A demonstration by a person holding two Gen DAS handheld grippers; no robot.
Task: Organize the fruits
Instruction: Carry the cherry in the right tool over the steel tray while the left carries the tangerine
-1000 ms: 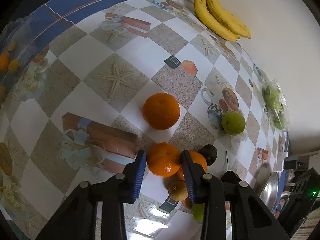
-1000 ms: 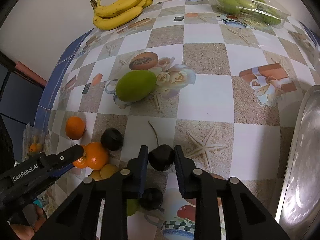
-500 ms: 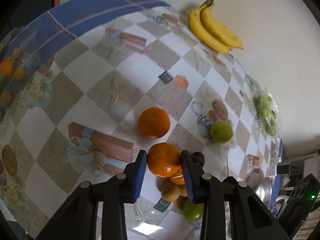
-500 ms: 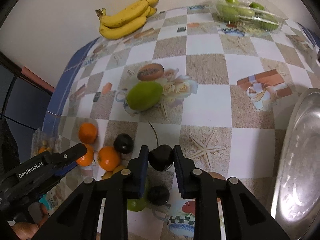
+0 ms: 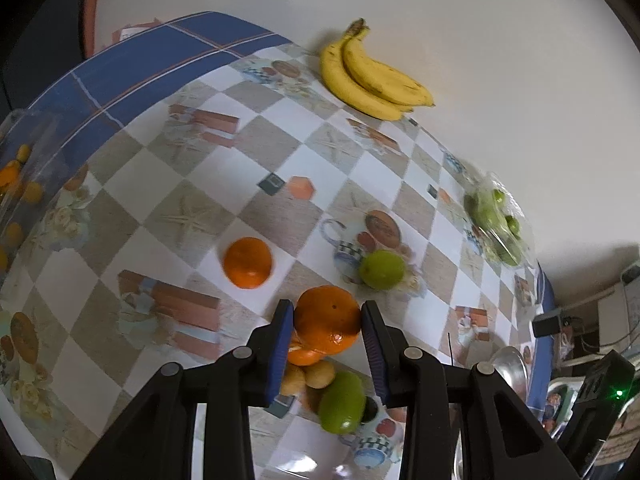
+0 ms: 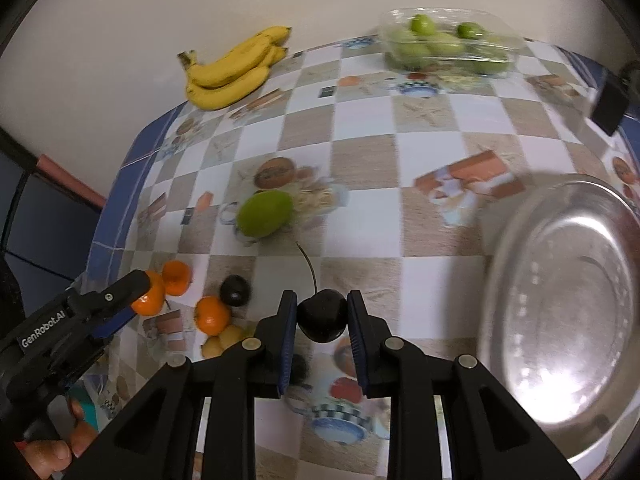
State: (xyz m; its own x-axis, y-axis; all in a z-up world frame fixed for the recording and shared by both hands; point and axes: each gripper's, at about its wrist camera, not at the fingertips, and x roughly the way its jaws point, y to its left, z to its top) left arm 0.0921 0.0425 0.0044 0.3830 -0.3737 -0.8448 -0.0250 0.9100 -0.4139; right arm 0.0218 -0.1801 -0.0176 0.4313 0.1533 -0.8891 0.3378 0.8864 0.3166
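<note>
My left gripper (image 5: 327, 322) is shut on an orange (image 5: 326, 318) and holds it above the table; it also shows in the right wrist view (image 6: 132, 292). My right gripper (image 6: 322, 316) is shut on a dark avocado (image 6: 322, 314), lifted over the table. On the table lie another orange (image 5: 247, 263), a green mango (image 5: 381, 269), a second green fruit (image 5: 341, 403), small yellow fruits (image 5: 319, 374), another dark avocado (image 6: 235, 289) and oranges (image 6: 213, 315).
A steel bowl (image 6: 516, 240) stands at the right. Bananas (image 6: 236, 68) lie at the back by the wall. A clear box of green fruit (image 6: 444, 42) stands at the back right. A bag of small oranges (image 5: 16, 184) sits at the left edge.
Both grippers have risen with their fruit and the table looks farther away. The right gripper has swung toward the steel bowl, which now fills more of its view.
</note>
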